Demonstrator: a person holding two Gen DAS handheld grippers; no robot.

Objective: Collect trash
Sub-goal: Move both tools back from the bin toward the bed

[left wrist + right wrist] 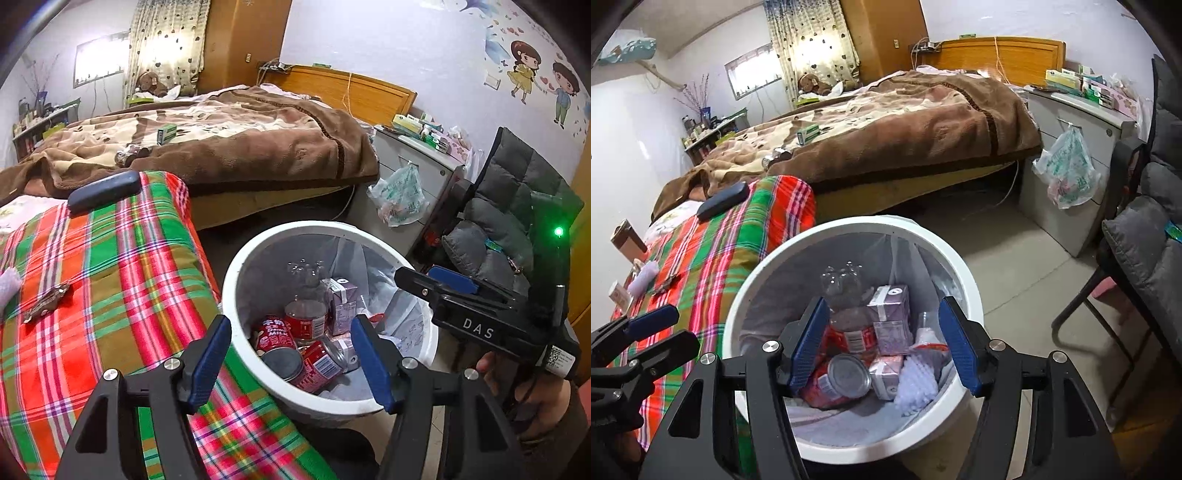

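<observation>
A white round trash bin [236, 280] [956, 269] with a clear liner stands on the floor beside the plaid-covered bed. It holds red cans [275, 338] [846, 376], a plastic bottle [306, 314] [849, 317], purple cartons [341, 306] [890, 306] and a white wad [916, 380]. My left gripper [291, 362] is open and empty, above the bin's near rim. My right gripper [882, 347] is open and empty, directly over the bin; it also shows in the left wrist view [436, 280]. A brown wrapper [46, 304] and a white wad [642, 278] lie on the plaid cloth.
The plaid blanket [110, 295] carries a dark case [105, 190] and small boxes [618, 293]. A brown blanket [886, 122] with a green box [809, 133] lies beyond. A grey cabinet [1082, 147] with a hanging plastic bag [1067, 170] and a padded chair [1145, 240] stand to the right.
</observation>
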